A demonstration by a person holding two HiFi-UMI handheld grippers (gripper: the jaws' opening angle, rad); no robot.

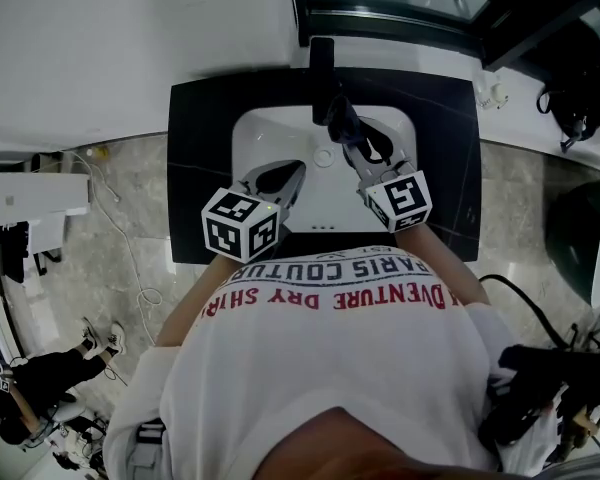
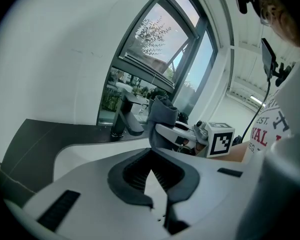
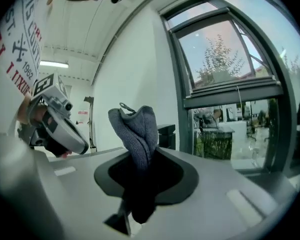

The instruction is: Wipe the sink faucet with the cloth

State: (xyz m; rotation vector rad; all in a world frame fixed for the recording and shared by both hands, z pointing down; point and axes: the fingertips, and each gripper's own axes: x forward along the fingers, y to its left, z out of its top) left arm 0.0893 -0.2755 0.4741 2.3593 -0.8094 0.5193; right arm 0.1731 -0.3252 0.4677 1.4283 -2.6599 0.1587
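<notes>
The faucet [image 1: 322, 60] stands at the back rim of the sink [image 1: 248, 133]. It is dark, and its long axis runs from the wall toward me, with the spout pointing out over the basin. The cloth [image 1: 342, 118] is just beside the spout tip. From my head view I can't quite tell whether it touches the metal or hangs a shade short.

My right claw [image 1: 352, 140] is clenched on the cloth, which is bunched into a grey wad. The wad sticks up out of the jaws along their line, with its free end aimed at the faucet.

My left claw [image 1: 278, 178] is over the near half of the basin, well clear of the spout. Its jaws are closed together with nothing between them.

I judge the wiping is at its start or barely under way. Next I need to press the wad onto the spout and drag it along that axis, then around the upright body. The dark counter [image 1: 198, 168] frames the sink.
</notes>
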